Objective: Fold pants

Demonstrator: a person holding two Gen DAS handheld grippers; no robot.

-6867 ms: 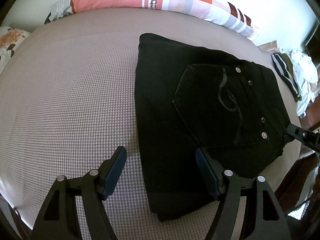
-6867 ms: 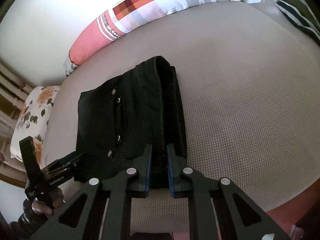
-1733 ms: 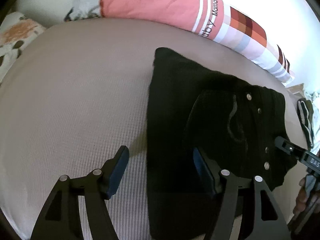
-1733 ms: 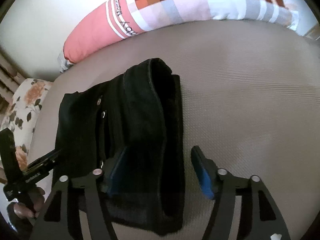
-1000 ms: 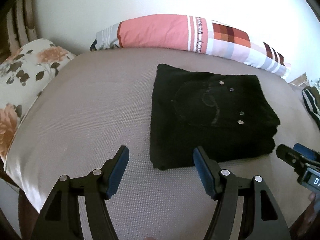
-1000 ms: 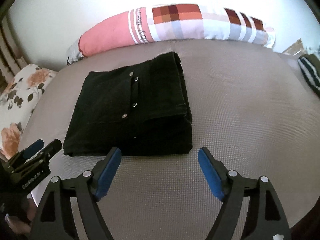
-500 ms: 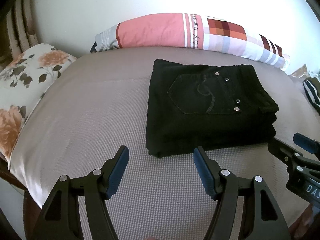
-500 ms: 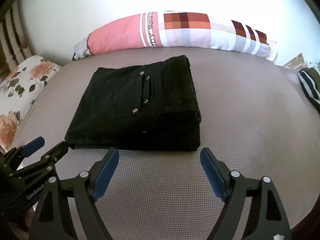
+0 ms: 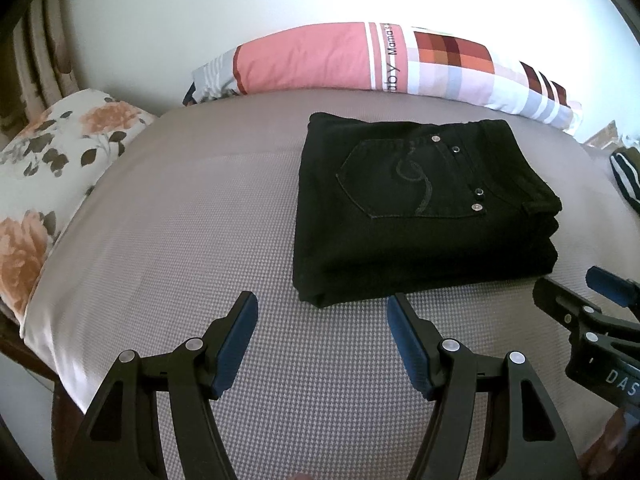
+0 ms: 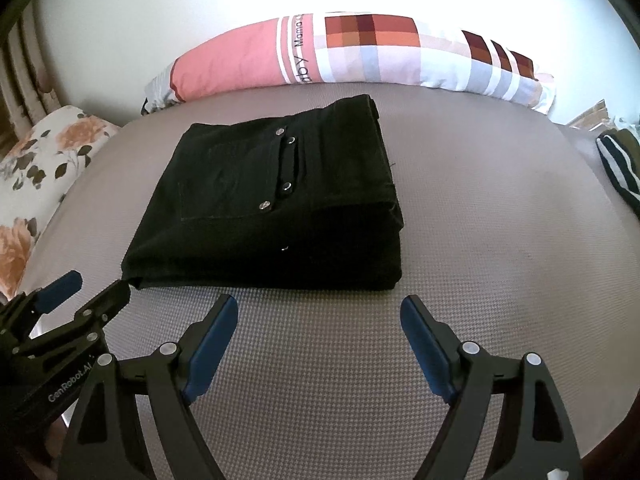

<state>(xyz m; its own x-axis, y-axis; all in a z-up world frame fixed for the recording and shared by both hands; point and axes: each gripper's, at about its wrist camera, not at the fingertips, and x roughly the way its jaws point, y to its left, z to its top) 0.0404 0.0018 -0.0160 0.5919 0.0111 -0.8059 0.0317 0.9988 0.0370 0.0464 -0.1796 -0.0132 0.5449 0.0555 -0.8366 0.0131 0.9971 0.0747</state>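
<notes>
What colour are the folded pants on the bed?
Black, with small silver studs; the pants show best in the left wrist view.

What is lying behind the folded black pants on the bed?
Behind the folded black pants lies a long pink and checked pillow against the white wall. The pillow's lower edge is hidden by the bed.

pants [image 9: 420, 208]: matt black denim, metal studs | bed cover [image 9: 192, 240]: woven cloth
</notes>
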